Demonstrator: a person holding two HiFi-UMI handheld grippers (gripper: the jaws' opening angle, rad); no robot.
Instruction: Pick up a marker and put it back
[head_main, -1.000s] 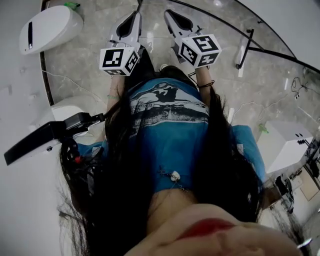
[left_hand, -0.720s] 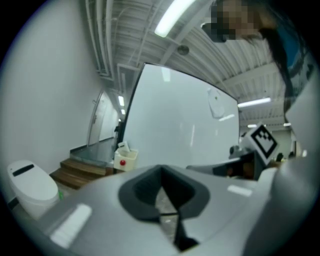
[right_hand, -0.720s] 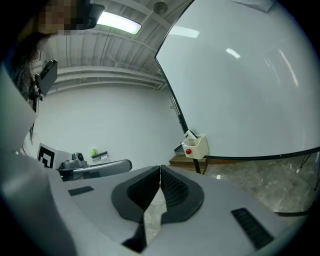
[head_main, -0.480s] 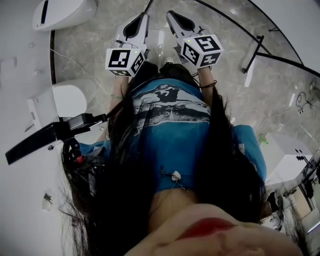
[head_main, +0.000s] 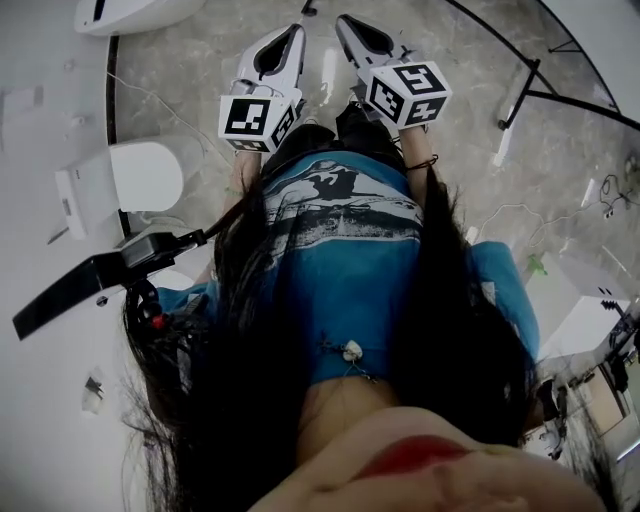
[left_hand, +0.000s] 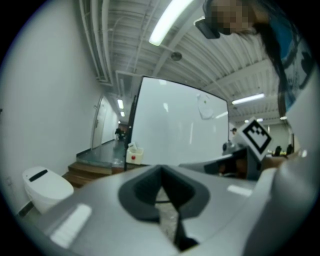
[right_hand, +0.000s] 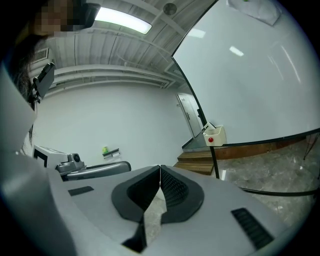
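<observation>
No marker shows in any view, so its bearing and long axis cannot be told (the whiteboard (left_hand: 172, 125) ahead seems its likely home). The left gripper (left_hand: 161, 175) and right gripper (right_hand: 160, 172) point roughly that way side by side, fingers (left_hand: 137, 195) pressed together on nothing, neither plainly nearer.

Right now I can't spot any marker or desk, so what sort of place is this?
Probably a large indoor hall or lab: stone-patterned floor, a big white panel standing like a wall, wooden steps.
</observation>
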